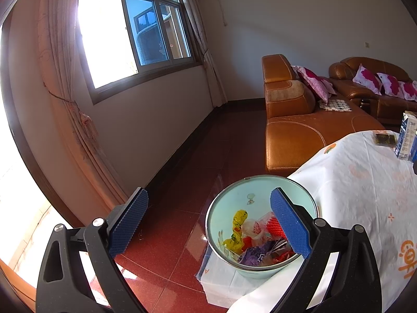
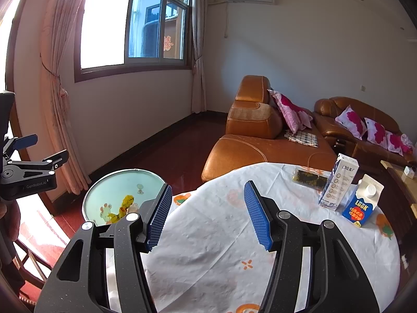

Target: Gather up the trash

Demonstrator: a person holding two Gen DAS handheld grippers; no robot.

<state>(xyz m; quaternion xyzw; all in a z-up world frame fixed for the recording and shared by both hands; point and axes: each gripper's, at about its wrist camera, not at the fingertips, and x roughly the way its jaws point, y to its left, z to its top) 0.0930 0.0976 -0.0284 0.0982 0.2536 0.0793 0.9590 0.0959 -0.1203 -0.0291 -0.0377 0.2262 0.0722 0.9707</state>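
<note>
A pale green trash bin [image 1: 226, 203] stands on the red floor beside the table and holds several crumpled wrappers [image 1: 256, 237]. It also shows in the right wrist view [image 2: 114, 190]. My left gripper [image 1: 208, 224] is open and empty, above the bin's near left side. My right gripper [image 2: 208, 216] is open and empty over the white tablecloth [image 2: 213, 247]. On the table's far right stand a tall white carton [image 2: 338, 182], a blue and white carton [image 2: 361, 203] and a dark flat packet [image 2: 310, 176]. The left gripper appears at the left edge of the right wrist view [image 2: 28, 167].
An orange leather sofa [image 2: 260, 140] with pink cushions stands beyond the table. A window with tied curtains [image 2: 57, 99] fills the left wall. A white sheet [image 1: 221, 276] lies under the bin. A wooden piece [image 2: 406, 182] borders the table at right.
</note>
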